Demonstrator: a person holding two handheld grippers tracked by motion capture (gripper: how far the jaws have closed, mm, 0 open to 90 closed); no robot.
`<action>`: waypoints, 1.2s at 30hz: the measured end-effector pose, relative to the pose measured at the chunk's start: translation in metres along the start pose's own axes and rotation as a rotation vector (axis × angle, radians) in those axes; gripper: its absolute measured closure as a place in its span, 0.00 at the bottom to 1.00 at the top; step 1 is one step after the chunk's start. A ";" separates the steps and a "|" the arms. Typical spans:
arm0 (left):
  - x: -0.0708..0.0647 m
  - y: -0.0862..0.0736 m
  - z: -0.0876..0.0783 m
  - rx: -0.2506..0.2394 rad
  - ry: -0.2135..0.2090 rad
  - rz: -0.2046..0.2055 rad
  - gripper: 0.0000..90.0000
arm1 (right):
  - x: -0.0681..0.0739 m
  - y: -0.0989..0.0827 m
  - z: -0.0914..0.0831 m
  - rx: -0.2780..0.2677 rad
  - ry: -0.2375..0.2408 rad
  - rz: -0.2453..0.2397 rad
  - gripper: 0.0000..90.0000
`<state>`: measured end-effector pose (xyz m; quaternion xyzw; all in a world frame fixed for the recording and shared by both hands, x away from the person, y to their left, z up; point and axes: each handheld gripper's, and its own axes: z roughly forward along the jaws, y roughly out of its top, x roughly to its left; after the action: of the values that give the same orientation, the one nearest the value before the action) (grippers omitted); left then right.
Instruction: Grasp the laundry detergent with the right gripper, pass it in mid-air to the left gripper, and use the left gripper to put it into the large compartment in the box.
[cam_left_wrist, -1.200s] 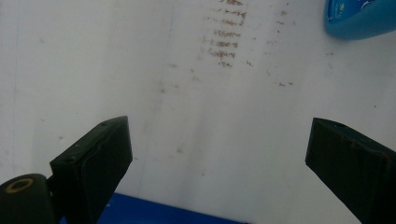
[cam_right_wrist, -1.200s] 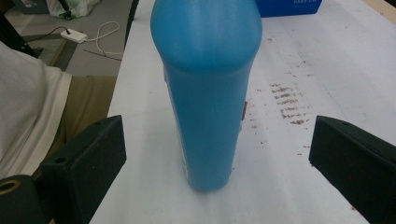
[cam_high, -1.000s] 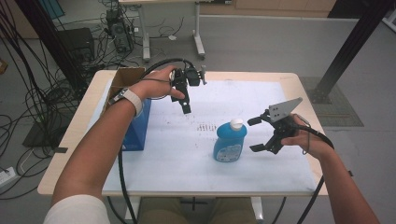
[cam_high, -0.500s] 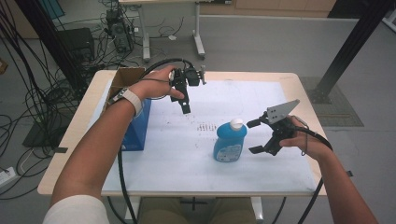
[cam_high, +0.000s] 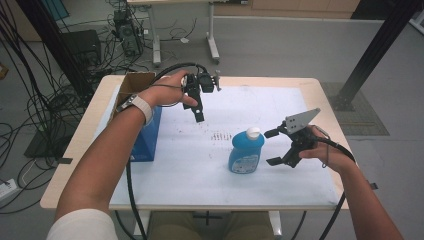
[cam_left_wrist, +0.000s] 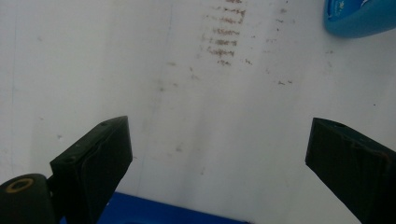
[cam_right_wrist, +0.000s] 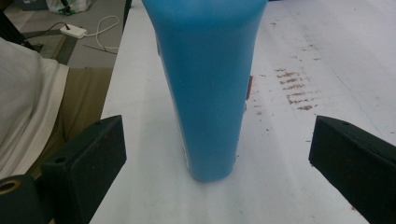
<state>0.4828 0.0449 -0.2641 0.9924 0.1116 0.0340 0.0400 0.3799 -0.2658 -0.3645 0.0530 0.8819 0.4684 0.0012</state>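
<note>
The blue bottle (cam_high: 246, 151) stands upright mid-table on the white sheet (cam_high: 200, 170). Your right gripper (cam_high: 272, 147), jaws spread wide, faces it squarely, placed for a side grasp. Your left gripper (cam_high: 199, 116) hovers apart, jaws likewise spread, empty.

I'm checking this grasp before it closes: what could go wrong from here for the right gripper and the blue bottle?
The tall blue plastic bottle with a white cap stands upright and free on the white table sheet, so a nudge from one jaw of the open right gripper might tip it. Its smooth, tapering sides might slip if pinched too high.
</note>
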 end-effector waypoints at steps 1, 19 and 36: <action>0.000 0.000 0.000 -0.001 0.001 -0.001 0.08 | 0.000 0.000 0.000 0.000 0.001 0.001 0.04; 0.000 -0.004 0.004 -0.006 -0.007 -0.013 0.08 | 0.001 -0.004 0.006 -0.008 0.001 -0.002 0.04; 0.000 -0.004 0.005 -0.002 -0.008 -0.014 0.08 | 0.004 -0.006 0.014 -0.039 -0.013 -0.017 0.04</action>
<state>0.4820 0.0479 -0.2694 0.9916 0.1184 0.0300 0.0415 0.3766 -0.2573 -0.3774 0.0485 0.8731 0.4851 0.0118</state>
